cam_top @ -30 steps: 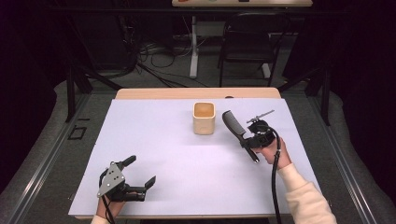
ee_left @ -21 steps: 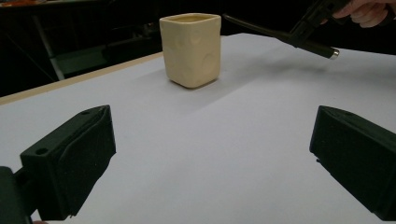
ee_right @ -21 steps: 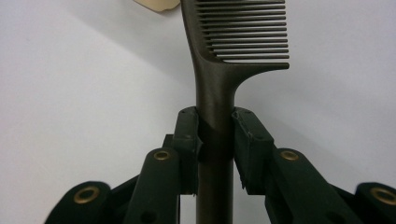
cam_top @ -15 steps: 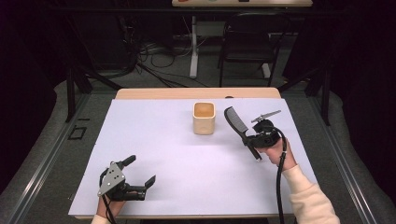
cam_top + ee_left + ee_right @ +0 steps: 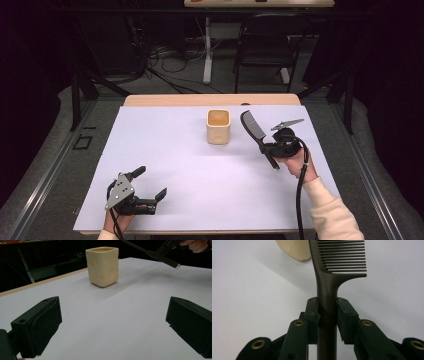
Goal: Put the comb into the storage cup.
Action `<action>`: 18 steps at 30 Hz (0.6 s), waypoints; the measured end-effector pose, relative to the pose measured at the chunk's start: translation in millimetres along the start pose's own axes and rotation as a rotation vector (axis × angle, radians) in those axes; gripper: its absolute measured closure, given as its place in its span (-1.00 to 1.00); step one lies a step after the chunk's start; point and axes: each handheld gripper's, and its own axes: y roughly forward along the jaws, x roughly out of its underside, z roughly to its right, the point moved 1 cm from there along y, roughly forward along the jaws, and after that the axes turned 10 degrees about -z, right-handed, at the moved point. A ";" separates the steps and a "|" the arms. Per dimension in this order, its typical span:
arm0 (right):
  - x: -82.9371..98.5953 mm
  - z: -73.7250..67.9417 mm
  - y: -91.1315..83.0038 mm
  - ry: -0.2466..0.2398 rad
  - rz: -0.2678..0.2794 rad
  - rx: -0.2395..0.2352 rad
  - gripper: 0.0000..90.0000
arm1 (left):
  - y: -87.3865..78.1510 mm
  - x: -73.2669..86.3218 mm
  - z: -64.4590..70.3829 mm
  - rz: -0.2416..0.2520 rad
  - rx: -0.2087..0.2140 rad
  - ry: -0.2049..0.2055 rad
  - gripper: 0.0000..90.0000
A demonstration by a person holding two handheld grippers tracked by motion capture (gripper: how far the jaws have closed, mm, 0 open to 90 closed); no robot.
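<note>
No readable text, label, brand, number or sign appeared in any of the views. The cream cup (image 5: pixel 218 127) was plain on every visible side, the black comb (image 5: pixel 329 270) carried no marking, and the white tabletop (image 5: pixel 200 170) was blank from edge to edge. The black jaws of both grippers showed only screw holes and brass rivets, no lettering.
</note>
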 end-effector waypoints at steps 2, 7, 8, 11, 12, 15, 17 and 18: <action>-0.5 -0.7 -0.7 -0.003 0.012 -0.002 0.61 | 0.0 0.0 -0.1 0.001 0.001 0.001 -0.99; -1.5 -3.2 -3.0 -0.010 0.033 0.002 0.61 | 0.0 0.0 0.0 0.000 0.000 0.002 -0.99; -1.7 -3.8 -3.5 -0.011 0.038 0.005 0.61 | 0.1 0.0 0.0 0.000 -0.001 0.001 -0.99; -2.5 -5.7 -4.8 -0.020 0.053 0.007 0.61 | 0.3 0.1 -0.1 0.001 0.002 -0.001 -0.99; -2.9 -6.1 -5.2 -0.022 0.060 0.010 0.61 | 0.2 0.2 -0.2 0.001 0.002 -0.001 -0.99; -3.9 -7.6 -6.2 -0.024 0.070 0.008 0.61 | 0.1 0.2 -0.3 0.001 0.002 -0.001 -0.99; -4.5 -8.2 -6.4 -0.029 0.080 0.012 0.61 | 0.0 0.2 -0.3 0.001 0.004 -0.001 -0.99; -4.7 -8.4 -6.7 -0.030 0.083 0.012 0.61 | -0.1 0.2 -0.2 0.001 0.004 -0.001 -0.99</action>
